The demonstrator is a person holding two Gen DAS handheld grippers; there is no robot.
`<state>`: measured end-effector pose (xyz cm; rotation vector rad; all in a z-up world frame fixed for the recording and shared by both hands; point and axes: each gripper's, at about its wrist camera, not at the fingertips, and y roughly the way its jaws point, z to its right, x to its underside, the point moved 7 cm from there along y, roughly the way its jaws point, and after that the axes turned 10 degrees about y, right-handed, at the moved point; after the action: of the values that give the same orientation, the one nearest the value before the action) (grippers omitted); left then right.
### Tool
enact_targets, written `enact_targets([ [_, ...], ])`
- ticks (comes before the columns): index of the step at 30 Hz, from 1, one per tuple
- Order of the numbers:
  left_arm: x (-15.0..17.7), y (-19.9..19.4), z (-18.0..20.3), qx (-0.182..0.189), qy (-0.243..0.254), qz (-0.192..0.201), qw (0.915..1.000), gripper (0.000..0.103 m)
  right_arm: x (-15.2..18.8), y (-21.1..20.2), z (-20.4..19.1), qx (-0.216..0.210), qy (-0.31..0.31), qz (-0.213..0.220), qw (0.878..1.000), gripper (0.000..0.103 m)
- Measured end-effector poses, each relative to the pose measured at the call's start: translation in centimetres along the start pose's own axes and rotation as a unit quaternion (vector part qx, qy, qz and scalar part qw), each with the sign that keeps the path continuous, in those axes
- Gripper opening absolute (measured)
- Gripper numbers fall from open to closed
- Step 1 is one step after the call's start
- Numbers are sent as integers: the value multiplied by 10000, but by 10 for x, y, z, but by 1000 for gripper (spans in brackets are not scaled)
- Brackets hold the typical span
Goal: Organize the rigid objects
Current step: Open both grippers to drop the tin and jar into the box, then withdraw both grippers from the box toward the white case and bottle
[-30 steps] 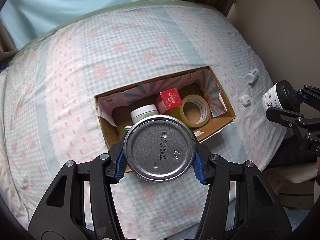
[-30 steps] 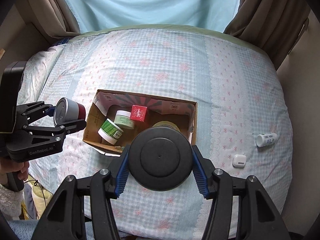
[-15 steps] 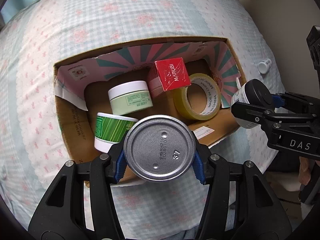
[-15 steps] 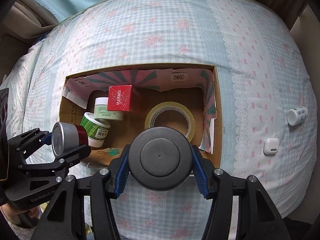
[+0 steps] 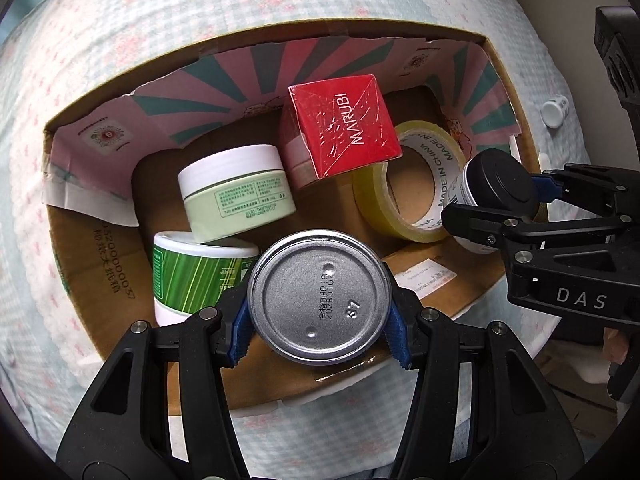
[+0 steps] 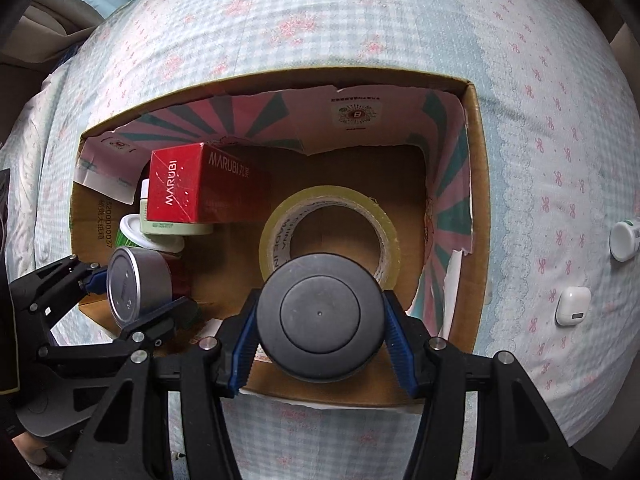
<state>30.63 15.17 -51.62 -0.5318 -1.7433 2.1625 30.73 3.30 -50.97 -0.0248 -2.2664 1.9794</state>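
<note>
Cardboard box (image 5: 498,80), open-topped and lined with pink-and-teal striped paper, is seen lying on a bed covered in a pale blue checked sheet (image 6: 320,12). Inside it a pale green cream jar (image 5: 236,196) is found leaning on a green-striped tub (image 5: 188,276), with a red MARUBI carton (image 5: 344,124) beside them and a roll of yellowish tape (image 6: 328,208) lying flat on the box floor toward the right. A metal can (image 5: 320,298) with a silver end and red side is clamped between the blue pads of the left gripper (image 5: 320,320), bottom toward the camera, and is held over the box's near left corner. A white bottle with a black cap (image 6: 320,316) is gripped in the right gripper (image 6: 320,332), cap toward the camera, over the near edge of the box just in front of the tape. Outside the box, on the sheet to the right, a small white bottle (image 6: 624,236) and a white earbud case (image 6: 574,306) are seen lying apart from each other.
</note>
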Motion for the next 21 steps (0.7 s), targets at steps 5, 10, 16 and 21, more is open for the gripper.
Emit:
enact_targets([
  [5, -4, -16, 4, 67, 64, 232, 9997, 103, -2, -2, 0, -128, -16, -52, 9999, 67],
  [10, -2, -29, 0, 48, 34, 277, 9996, 103, -5, -15, 4, -129, -50, 183, 9997, 103],
  [16, 4, -45, -8, 3, -141, 400, 9991, 103, 4, -24, 13, -164, -9, 246, 9996, 103],
  [21, 14, -67, -16, -91, -214, 540, 9983, 103, 13, -37, 9, -195, -32, 352, 9992, 103],
])
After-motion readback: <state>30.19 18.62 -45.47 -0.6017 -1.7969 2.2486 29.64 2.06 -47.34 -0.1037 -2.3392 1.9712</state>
